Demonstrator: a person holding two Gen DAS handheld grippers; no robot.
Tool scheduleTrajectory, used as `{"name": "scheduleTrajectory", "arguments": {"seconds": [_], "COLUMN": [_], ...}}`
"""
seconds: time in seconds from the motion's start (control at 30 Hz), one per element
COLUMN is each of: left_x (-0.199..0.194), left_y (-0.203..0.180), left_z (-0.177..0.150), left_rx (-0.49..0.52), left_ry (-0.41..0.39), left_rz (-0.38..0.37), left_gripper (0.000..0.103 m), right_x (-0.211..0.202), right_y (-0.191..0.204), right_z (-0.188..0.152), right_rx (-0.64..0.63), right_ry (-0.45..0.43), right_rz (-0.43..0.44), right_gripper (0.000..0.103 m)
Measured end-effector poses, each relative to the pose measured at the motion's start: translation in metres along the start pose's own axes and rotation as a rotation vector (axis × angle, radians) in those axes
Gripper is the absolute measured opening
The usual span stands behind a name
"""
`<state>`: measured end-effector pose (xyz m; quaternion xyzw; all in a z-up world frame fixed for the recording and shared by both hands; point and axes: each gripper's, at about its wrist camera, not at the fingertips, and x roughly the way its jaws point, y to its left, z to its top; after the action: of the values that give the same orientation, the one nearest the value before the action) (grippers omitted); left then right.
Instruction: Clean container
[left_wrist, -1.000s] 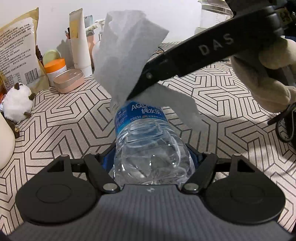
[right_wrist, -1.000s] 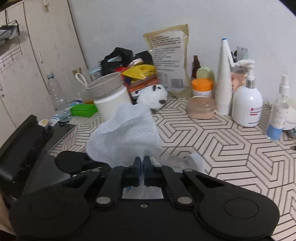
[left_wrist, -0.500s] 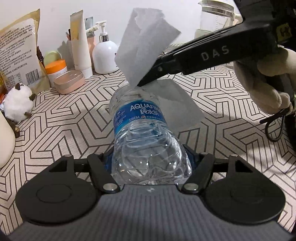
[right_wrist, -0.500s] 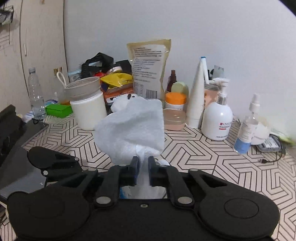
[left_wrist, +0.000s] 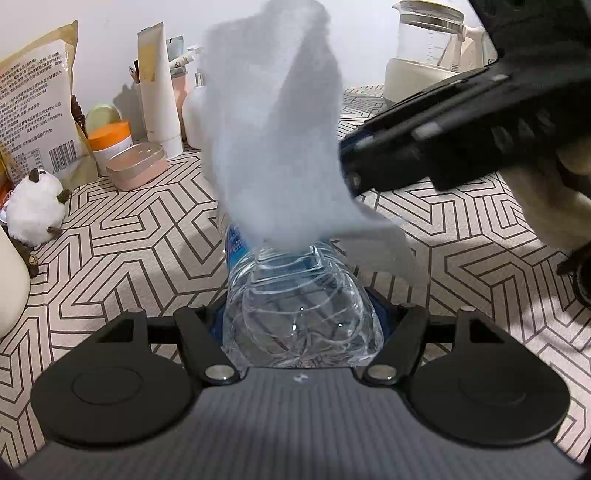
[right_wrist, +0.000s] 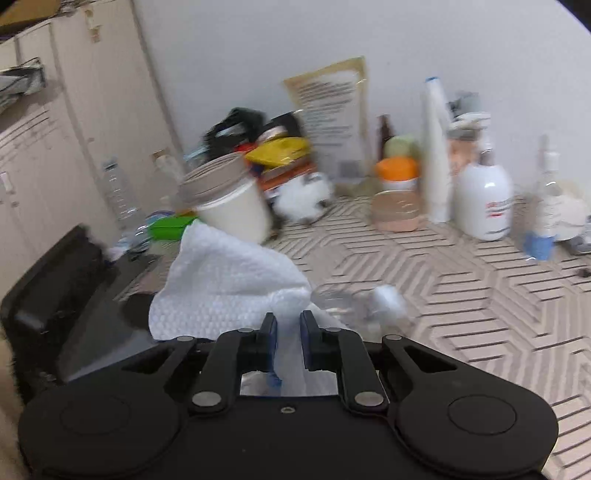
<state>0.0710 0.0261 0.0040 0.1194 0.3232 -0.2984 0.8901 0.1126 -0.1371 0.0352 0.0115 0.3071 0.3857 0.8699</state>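
My left gripper (left_wrist: 299, 325) is shut on a clear plastic water bottle (left_wrist: 295, 314) with a blue label, lying along the fingers and pointing away. A white paper towel (left_wrist: 273, 140) hangs over the bottle's far part and hides its neck. My right gripper (right_wrist: 288, 332) has the towel (right_wrist: 225, 291) between its fingers with a small gap showing; its jaws look partly parted. In the left wrist view the right gripper's black finger (left_wrist: 424, 147) comes in from the right, beside the towel. The bottle's cap end (right_wrist: 384, 299) shows blurred in the right wrist view.
Along the wall stand a brown pouch (left_wrist: 33, 110), an orange-lidded jar (left_wrist: 110, 142), a pink case (left_wrist: 136, 166), a white tube (left_wrist: 159, 92), a pump bottle (right_wrist: 484, 199) and a plush toy (left_wrist: 35, 210). A white tub (right_wrist: 232, 206) stands at the left, a glass kettle (left_wrist: 424, 48) at the back right.
The towel has swung from beside the bottle's neck to draped over its label and shoulder. The right gripper moved down and right, and its fingers have parted slightly.
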Motion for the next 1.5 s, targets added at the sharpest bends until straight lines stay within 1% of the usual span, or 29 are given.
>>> {"name": "scheduleTrajectory", "arguments": {"seconds": [0.03,0.1,0.17,0.23,0.27,0.3,0.33,0.37,0.47,0.5,0.57,0.73,0.8,0.83,0.9,0.97,1.0,1.03,1.1,1.13,1.2,1.23,1.27,1.33,1.43,1.5], "left_x": [0.0,0.0,0.006,0.007,0.007,0.007,0.007,0.007,0.008,0.008,0.007,0.01,0.013,0.013,0.012,0.012,0.012,0.013,0.014,0.014,0.015,0.015,0.015,0.015,0.015,0.015], "left_y": [-0.002,-0.005,0.005,0.005,0.004,0.004,0.004,0.004,0.004,0.004,0.005,0.006,0.006,0.005,0.003,0.003,-0.001,-0.005,-0.007,-0.009,-0.011,-0.011,-0.011,-0.01,-0.007,-0.008], "left_z": [0.0,-0.001,0.002,0.002,0.002,0.002,0.002,0.001,0.001,0.001,-0.001,-0.002,0.0,0.0,0.0,0.0,0.0,0.001,0.002,0.002,0.003,0.002,0.002,0.002,0.003,0.003], "left_rx": [0.001,0.0,0.0,0.002,0.002,0.003,0.004,0.004,0.005,0.005,0.009,0.012,0.012,0.012,0.014,0.014,0.009,0.002,-0.001,-0.003,-0.006,-0.006,-0.006,-0.005,-0.004,-0.007], "left_ry": [0.0,0.0,-0.001,-0.002,-0.002,-0.003,-0.003,-0.003,-0.004,-0.004,-0.004,-0.004,-0.003,-0.003,-0.003,-0.003,-0.002,-0.002,-0.002,-0.002,-0.002,-0.002,-0.002,-0.002,-0.002,-0.002], "left_rz": [0.001,0.0,-0.008,-0.007,-0.007,-0.006,-0.006,-0.006,-0.006,-0.006,-0.008,-0.013,-0.015,-0.016,-0.016,-0.016,-0.009,0.0,0.004,0.007,0.011,0.011,0.01,0.007,0.001,0.005], "left_gripper": [0.07,0.07,0.07,0.07,0.07,0.07,0.07,0.07,0.07,0.07,0.07,0.07,0.07,0.07,0.07,0.07,0.07,0.07,0.07,0.07,0.07,0.07,0.07,0.07,0.07,0.071], "right_x": [0.001,0.002,0.003,0.003,0.004,0.004,0.004,0.004,0.003,0.003,0.002,0.001,0.001,0.001,0.001,0.003,0.003,0.002,-0.002,-0.005,-0.01,-0.011,-0.011,-0.012,-0.014,-0.017], "right_y": [0.006,0.013,0.017,0.02,0.019,0.018,0.018,0.018,0.017,0.016,0.012,0.017,0.023,0.025,0.029,0.026,0.023,0.02,0.01,0.004,-0.009,-0.015,-0.02,-0.024,-0.027,-0.034], "right_z": [-0.001,-0.003,-0.005,-0.006,-0.006,-0.006,-0.006,-0.005,-0.005,-0.005,-0.004,-0.004,-0.004,-0.005,-0.006,-0.006,-0.007,-0.007,-0.004,-0.002,0.002,0.004,0.004,0.004,0.004,0.003], "right_rx": [-0.019,-0.024,-0.022,-0.039,-0.032,-0.027,-0.036,-0.049,-0.072,-0.073,-0.05,-0.08,-0.119,-0.138,-0.174,-0.161,-0.151,-0.133,-0.071,-0.027,0.068,0.111,0.157,0.202,0.234,0.291], "right_ry": [0.003,0.013,0.021,0.021,0.022,0.023,0.02,0.011,-0.02,-0.027,-0.031,-0.046,-0.049,-0.05,-0.054,-0.043,-0.036,-0.034,-0.037,-0.041,-0.042,-0.036,-0.033,-0.021,-0.026,-0.038], "right_rz": [0.006,0.062,0.11,0.107,0.109,0.1,0.077,0.036,-0.095,-0.109,-0.105,-0.184,-0.267,-0.314,-0.412,-0.464,-0.475,-0.469,-0.423,-0.383,-0.278,-0.221,-0.17,-0.113,-0.073,-0.005], "right_gripper": [0.017,0.017,0.018,0.017,0.015,0.008,0.006,0.005,0.004,0.004,0.004,0.004,0.004,0.01,0.011,0.011,0.011,0.012,0.013,0.017,0.032,0.049,0.056,0.057,0.058,0.058]}}
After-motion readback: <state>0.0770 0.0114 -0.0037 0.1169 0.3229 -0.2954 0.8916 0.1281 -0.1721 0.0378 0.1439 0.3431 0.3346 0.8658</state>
